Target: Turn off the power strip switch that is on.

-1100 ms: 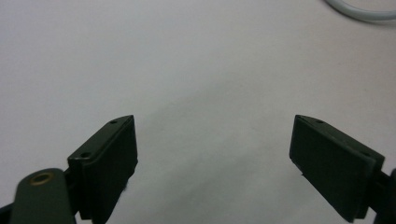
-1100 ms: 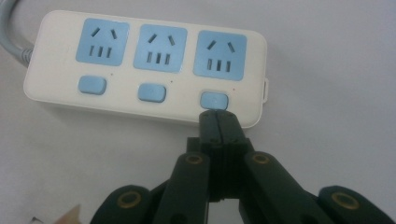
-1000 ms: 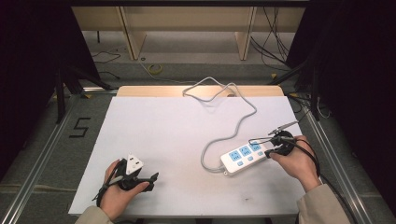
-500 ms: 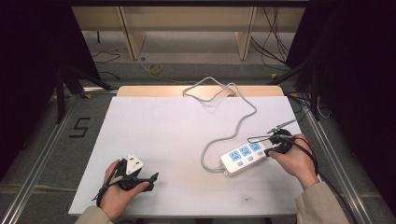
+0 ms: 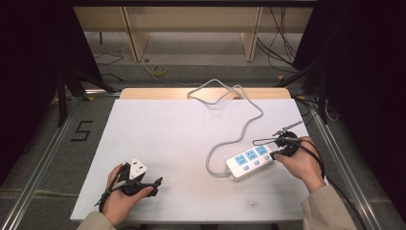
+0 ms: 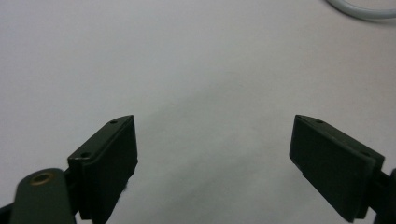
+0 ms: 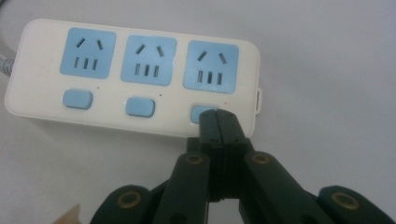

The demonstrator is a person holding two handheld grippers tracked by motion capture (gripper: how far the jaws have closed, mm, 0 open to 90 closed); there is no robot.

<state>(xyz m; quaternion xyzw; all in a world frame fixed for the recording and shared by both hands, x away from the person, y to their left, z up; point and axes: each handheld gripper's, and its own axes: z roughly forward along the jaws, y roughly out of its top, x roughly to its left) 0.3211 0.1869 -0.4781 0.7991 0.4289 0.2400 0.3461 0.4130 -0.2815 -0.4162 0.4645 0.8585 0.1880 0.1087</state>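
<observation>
A white power strip (image 5: 250,161) with three blue sockets and three blue switches lies at the table's right, its grey cable (image 5: 239,129) curving away to the back edge. My right gripper (image 5: 275,153) is at the strip's right end. In the right gripper view the power strip (image 7: 140,74) lies flat, and my right gripper (image 7: 218,120) is shut with its tips resting on the rightmost blue switch (image 7: 200,112). My left gripper (image 5: 154,183) rests near the front left edge. In the left gripper view my left gripper (image 6: 212,154) is wide open over bare table.
The white table (image 5: 163,134) has a wooden strip (image 5: 158,93) along its back edge, where the cable loops (image 5: 215,93). A bit of that cable (image 6: 359,7) crosses the left gripper view's top right. Metal rails (image 5: 43,163) flank the table, and a "5" (image 5: 81,130) marks the floor.
</observation>
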